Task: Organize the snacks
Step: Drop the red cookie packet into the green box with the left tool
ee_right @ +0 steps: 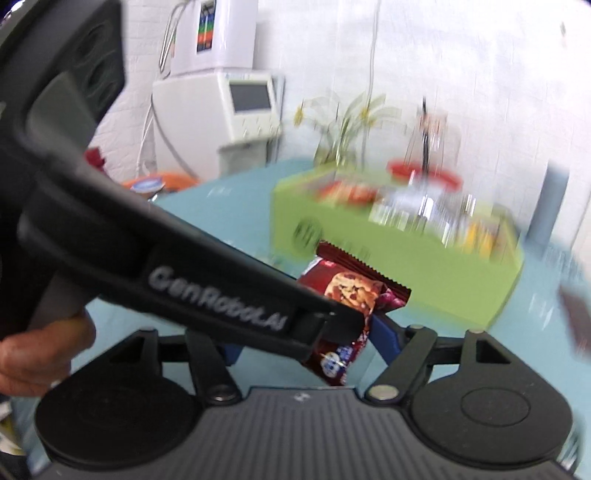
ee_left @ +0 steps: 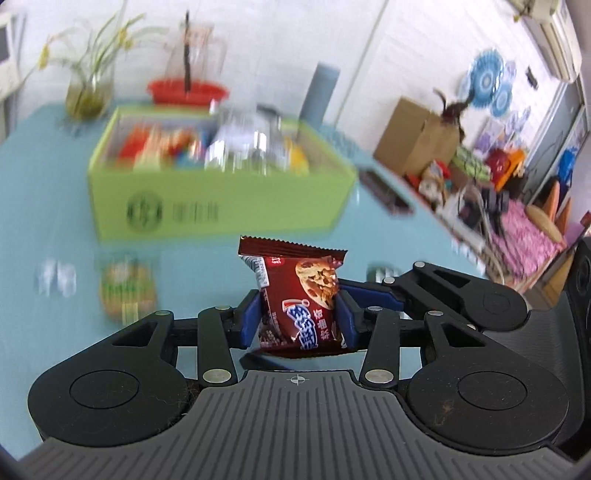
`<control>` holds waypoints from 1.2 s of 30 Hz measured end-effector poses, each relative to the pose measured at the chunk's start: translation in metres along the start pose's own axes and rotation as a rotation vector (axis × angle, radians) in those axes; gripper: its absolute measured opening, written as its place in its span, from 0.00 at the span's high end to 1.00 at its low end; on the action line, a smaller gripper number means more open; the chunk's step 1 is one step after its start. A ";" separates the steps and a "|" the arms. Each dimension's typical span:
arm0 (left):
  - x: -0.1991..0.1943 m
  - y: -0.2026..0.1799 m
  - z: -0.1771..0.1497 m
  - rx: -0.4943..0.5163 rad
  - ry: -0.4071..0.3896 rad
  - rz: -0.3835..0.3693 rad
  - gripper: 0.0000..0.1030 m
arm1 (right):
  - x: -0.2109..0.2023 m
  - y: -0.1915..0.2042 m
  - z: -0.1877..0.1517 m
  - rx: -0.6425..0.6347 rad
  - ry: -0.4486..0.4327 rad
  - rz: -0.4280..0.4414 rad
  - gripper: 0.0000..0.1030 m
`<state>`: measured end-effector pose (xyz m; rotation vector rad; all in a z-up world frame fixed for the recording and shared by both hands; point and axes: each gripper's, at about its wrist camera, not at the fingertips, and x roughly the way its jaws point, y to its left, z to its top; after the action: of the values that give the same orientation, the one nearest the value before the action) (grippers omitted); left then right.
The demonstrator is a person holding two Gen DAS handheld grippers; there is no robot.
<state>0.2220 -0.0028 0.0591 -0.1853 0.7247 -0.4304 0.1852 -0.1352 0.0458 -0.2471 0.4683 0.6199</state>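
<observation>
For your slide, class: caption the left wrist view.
Left gripper clamps a brown cookie packet above the blue table, green snack box beyond.

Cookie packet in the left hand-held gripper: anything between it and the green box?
Nothing visible. The cookie packet is held in the left hand-held gripper above the blue table; only bare tabletop lies before the green box. Two other snacks lie off to the left.

It looked like a lived-in home room: a teal table [ee_left: 44, 177] with a plant vase [ee_left: 86, 92], cluttered toys [ee_left: 498, 166] at right, air conditioner [ee_left: 554, 33] upper right.
</observation>
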 end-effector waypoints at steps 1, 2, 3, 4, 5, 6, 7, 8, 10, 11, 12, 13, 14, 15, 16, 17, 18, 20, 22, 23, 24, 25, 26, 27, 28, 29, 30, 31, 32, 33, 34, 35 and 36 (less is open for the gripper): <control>0.003 0.001 0.017 0.004 -0.017 -0.004 0.77 | 0.004 -0.008 0.013 -0.021 -0.027 -0.014 0.23; 0.007 0.001 0.034 0.013 -0.034 -0.006 0.77 | 0.008 -0.017 0.024 -0.033 -0.050 -0.029 0.23; 0.015 0.000 0.053 0.024 -0.047 -0.001 0.77 | 0.013 -0.028 0.034 -0.037 -0.067 -0.046 0.23; 0.023 -0.002 0.068 0.032 -0.052 0.000 0.77 | 0.019 -0.039 0.043 -0.039 -0.076 -0.063 0.23; 0.034 -0.003 0.084 0.039 -0.054 -0.005 0.77 | 0.025 -0.051 0.051 -0.043 -0.080 -0.085 0.23; 0.044 -0.004 0.097 0.044 -0.051 -0.012 0.77 | 0.029 -0.065 0.056 -0.047 -0.080 -0.106 0.23; 0.057 -0.005 0.111 0.051 -0.044 -0.018 0.77 | 0.035 -0.078 0.060 -0.044 -0.072 -0.118 0.23; 0.071 -0.006 0.123 0.059 -0.036 -0.020 0.77 | 0.043 -0.093 0.065 -0.030 -0.063 -0.124 0.23; 0.098 -0.004 0.140 0.056 -0.011 -0.017 0.77 | 0.059 -0.122 0.069 0.020 -0.033 -0.108 0.24; 0.114 -0.003 0.146 0.058 0.003 -0.010 0.77 | 0.067 -0.134 0.070 0.043 -0.020 -0.100 0.25; 0.127 -0.001 0.149 0.059 0.015 0.004 0.77 | 0.077 -0.146 0.068 0.067 -0.006 -0.088 0.25; 0.139 0.002 0.151 0.060 0.024 0.015 0.76 | 0.088 -0.155 0.067 0.089 0.008 -0.077 0.25; 0.149 0.004 0.150 0.068 0.030 0.023 0.74 | 0.096 -0.162 0.064 0.109 0.019 -0.068 0.25; 0.157 0.006 0.148 0.086 0.026 0.026 0.71 | 0.104 -0.167 0.060 0.131 0.028 -0.061 0.23; 0.161 0.006 0.146 0.105 0.025 0.028 0.70 | 0.110 -0.172 0.055 0.152 0.031 -0.048 0.22; 0.164 0.008 0.143 0.119 0.026 0.029 0.68 | 0.115 -0.172 0.051 0.176 0.036 -0.029 0.19; 0.166 0.010 0.139 0.129 0.026 0.022 0.66 | 0.118 -0.173 0.046 0.188 0.034 -0.010 0.15; 0.166 0.010 0.135 0.145 0.024 0.009 0.61 | 0.117 -0.166 0.044 0.145 0.018 -0.030 0.11; 0.160 0.007 0.134 0.155 -0.010 0.011 0.57 | 0.114 -0.161 0.044 0.130 0.019 -0.043 0.11; 0.154 0.006 0.134 0.153 -0.026 0.011 0.53 | 0.109 -0.161 0.048 0.133 0.008 -0.036 0.11; 0.145 0.004 0.136 0.148 -0.050 0.007 0.48 | 0.102 -0.162 0.050 0.137 -0.005 -0.035 0.11; 0.136 0.003 0.137 0.146 -0.071 0.006 0.45 | 0.091 -0.163 0.052 0.138 -0.021 -0.045 0.11; 0.125 0.002 0.138 0.145 -0.092 0.007 0.43 | 0.083 -0.162 0.054 0.136 -0.037 -0.061 0.11; 0.110 0.002 0.139 0.146 -0.118 0.006 0.41 | 0.072 -0.163 0.056 0.134 -0.051 -0.077 0.10; 0.097 0.002 0.138 0.150 -0.140 0.004 0.40 | 0.061 -0.161 0.057 0.134 -0.066 -0.089 0.10; 0.083 0.003 0.136 0.156 -0.162 0.007 0.37 | 0.049 -0.158 0.056 0.137 -0.083 -0.093 0.10; 0.065 0.005 0.133 0.160 -0.190 0.018 0.33 | 0.038 -0.154 0.055 0.142 -0.096 -0.088 0.10; 0.051 0.008 0.129 0.159 -0.211 0.034 0.31 | 0.028 -0.149 0.053 0.148 -0.101 -0.072 0.10; 0.036 0.014 0.122 0.157 -0.229 0.052 0.28 | 0.020 -0.143 0.051 0.151 -0.101 -0.055 0.10; 0.022 0.020 0.115 0.152 -0.240 0.070 0.28 | 0.011 -0.134 0.047 0.152 -0.103 -0.036 0.10; 0.012 0.028 0.108 0.144 -0.241 0.090 0.28 | 0.005 -0.124 0.042 0.149 -0.102 -0.011 0.10; 0.002 0.038 0.098 0.132 -0.236 0.114 0.27 | 0.003 -0.113 0.037 0.146 -0.090 0.022 0.10; -0.005 0.046 0.088 0.120 -0.226 0.135 0.27 | 0.005 -0.100 0.033 0.143 -0.072 0.065 0.10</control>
<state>0.2931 0.0419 0.1127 -0.0701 0.4846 -0.3171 0.2607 -0.2003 0.0802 -0.0736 0.4509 0.6532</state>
